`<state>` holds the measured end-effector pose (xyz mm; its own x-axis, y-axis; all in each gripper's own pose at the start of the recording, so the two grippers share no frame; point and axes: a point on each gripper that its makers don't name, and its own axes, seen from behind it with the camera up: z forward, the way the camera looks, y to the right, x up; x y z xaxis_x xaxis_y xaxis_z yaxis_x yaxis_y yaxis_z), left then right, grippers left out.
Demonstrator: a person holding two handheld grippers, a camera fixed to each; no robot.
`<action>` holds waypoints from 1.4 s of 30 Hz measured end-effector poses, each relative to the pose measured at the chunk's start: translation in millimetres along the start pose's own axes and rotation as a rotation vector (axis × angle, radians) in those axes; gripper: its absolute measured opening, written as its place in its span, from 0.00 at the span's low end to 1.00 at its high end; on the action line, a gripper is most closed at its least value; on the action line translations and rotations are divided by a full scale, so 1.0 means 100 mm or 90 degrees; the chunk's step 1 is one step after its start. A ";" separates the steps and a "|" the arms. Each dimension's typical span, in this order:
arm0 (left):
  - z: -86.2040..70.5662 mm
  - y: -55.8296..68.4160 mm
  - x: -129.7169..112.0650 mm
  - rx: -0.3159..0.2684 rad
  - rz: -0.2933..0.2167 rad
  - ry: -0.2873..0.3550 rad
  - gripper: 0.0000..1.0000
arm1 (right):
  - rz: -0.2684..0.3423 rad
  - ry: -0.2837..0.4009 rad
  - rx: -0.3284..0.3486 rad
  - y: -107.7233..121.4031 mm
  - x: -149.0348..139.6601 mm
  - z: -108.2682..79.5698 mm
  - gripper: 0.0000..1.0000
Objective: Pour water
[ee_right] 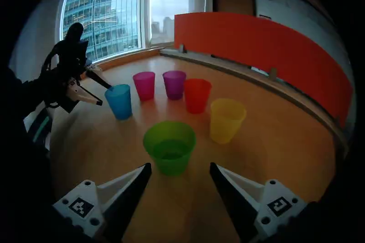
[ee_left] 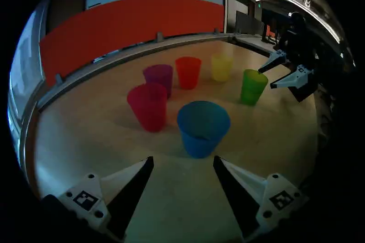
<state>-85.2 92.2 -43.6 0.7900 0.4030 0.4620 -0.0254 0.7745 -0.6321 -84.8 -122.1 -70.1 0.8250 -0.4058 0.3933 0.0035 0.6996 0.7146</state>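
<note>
Left gripper (ee_left: 182, 158), fingers spread and empty, faces the upright blue translucent plastic cup (ee_left: 203, 126) just ahead, slightly right of centre. Right gripper (ee_right: 179, 165), likewise spread and empty, faces the upright green translucent plastic cup (ee_right: 169, 146). Both cups stand mid wooden worktop (ee_left: 91, 138), clear of its edges.

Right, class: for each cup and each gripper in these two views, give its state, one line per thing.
Left gripper: open, holding nothing.
Right gripper: open, holding nothing.
Blue cup: upright, not gripped.
Green cup: upright, not gripped.
Yellow cup: upright.
Orange cup: upright.
Purple cup: upright.
Pink cup: upright.
</note>
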 end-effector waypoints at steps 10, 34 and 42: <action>-0.14 -0.12 0.03 0.056 -0.016 0.031 0.97 | 0.032 0.032 -0.039 0.11 0.04 -0.24 0.99; -0.59 -0.56 0.37 0.191 -0.061 0.182 0.98 | 0.100 0.182 -0.203 0.64 0.52 -0.67 0.99; -0.75 -0.73 0.57 0.231 -0.083 0.249 0.97 | 0.108 0.231 -0.283 0.87 0.63 -0.77 0.99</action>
<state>7.2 22.3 -17.6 0.9676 0.1352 0.2131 -0.0674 0.9521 -0.2982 10.6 -41.7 -28.2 0.9748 -0.0944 0.2021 0.0259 0.9478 0.3177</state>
